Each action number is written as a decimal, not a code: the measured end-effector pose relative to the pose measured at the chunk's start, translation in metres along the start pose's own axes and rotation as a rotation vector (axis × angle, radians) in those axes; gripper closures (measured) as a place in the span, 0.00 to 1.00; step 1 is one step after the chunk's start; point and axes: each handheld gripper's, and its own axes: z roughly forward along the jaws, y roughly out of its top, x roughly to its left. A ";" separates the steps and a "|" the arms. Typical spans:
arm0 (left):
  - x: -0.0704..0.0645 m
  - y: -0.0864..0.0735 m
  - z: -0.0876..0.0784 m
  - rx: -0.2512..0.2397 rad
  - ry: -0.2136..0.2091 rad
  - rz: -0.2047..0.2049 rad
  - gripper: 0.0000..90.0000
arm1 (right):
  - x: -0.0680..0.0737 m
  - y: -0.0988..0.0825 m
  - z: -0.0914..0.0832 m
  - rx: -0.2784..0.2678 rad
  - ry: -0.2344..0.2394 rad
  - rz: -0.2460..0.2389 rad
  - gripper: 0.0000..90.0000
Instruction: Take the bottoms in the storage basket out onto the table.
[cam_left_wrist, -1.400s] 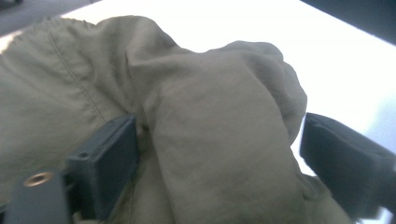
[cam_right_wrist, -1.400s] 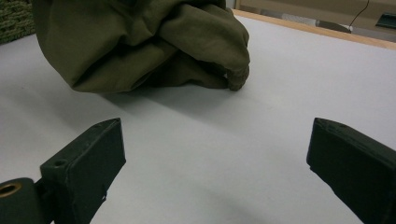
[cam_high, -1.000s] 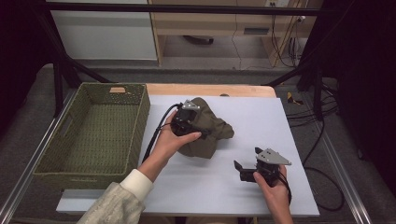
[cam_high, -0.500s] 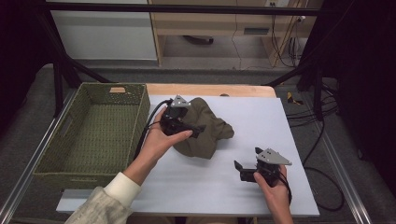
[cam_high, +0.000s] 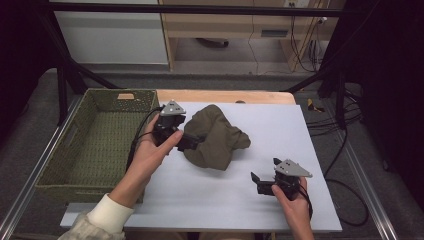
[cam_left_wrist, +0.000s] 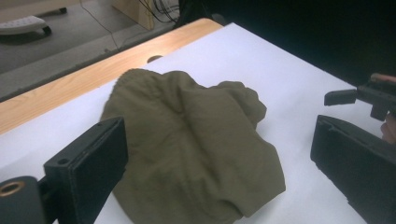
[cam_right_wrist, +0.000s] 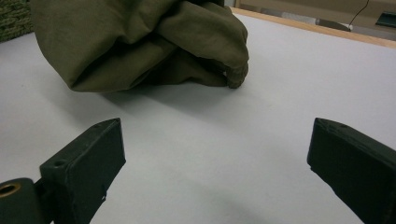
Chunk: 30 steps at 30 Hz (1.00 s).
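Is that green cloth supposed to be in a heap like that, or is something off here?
Only the olive cloth stands out: it lies crumpled in a lump on the white table, beside the woven basket. Nothing looks spilled or broken.

White table (cam_high: 300, 130), olive cloth (cam_high: 215, 140) bunched on it, woven basket (cam_high: 95, 145) alongside

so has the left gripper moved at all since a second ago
Yes. In the high view the left gripper has pulled back off the olive cloth toward the green basket, and its jaws have just been opening, with nothing between them.
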 end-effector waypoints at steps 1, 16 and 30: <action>0.002 -0.001 -0.003 0.000 0.005 -0.004 0.05 | 0.000 0.000 0.000 0.000 0.000 -0.001 0.05; 0.020 -0.023 -0.045 -0.007 0.071 -0.018 0.05 | 0.000 0.000 0.000 0.002 -0.001 -0.004 0.05; 0.024 -0.052 -0.065 0.000 0.095 -0.002 0.05 | -0.001 -0.001 -0.002 -0.003 -0.013 -0.002 0.05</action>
